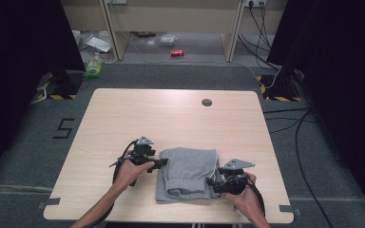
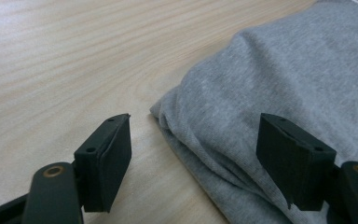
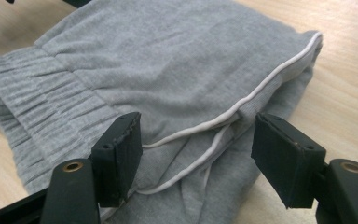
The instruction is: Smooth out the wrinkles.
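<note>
A folded grey garment (image 1: pixel 187 172) with white piping and a ribbed waistband lies on the near middle of the wooden table (image 1: pixel 138 114). My left gripper (image 1: pixel 161 162) is at the garment's left edge, jaws open; in the left gripper view a corner of the grey fabric (image 2: pixel 270 93) lies between and beyond the two pads, with the gripper (image 2: pixel 193 158) empty. My right gripper (image 1: pixel 212 182) is at the garment's right edge, open too. In the right gripper view the white piping (image 3: pixel 242 105) and the ribbed waistband (image 3: pixel 37 102) lie just past the open gripper (image 3: pixel 196 161).
A dark round grommet (image 1: pixel 206 102) sits in the table near its far edge. On the floor beyond the table lie a red can (image 1: pixel 177 52), a green bottle (image 1: pixel 94 66) and cables (image 1: pixel 285 118). Black stands (image 1: pixel 62 80) flank the table's far corners.
</note>
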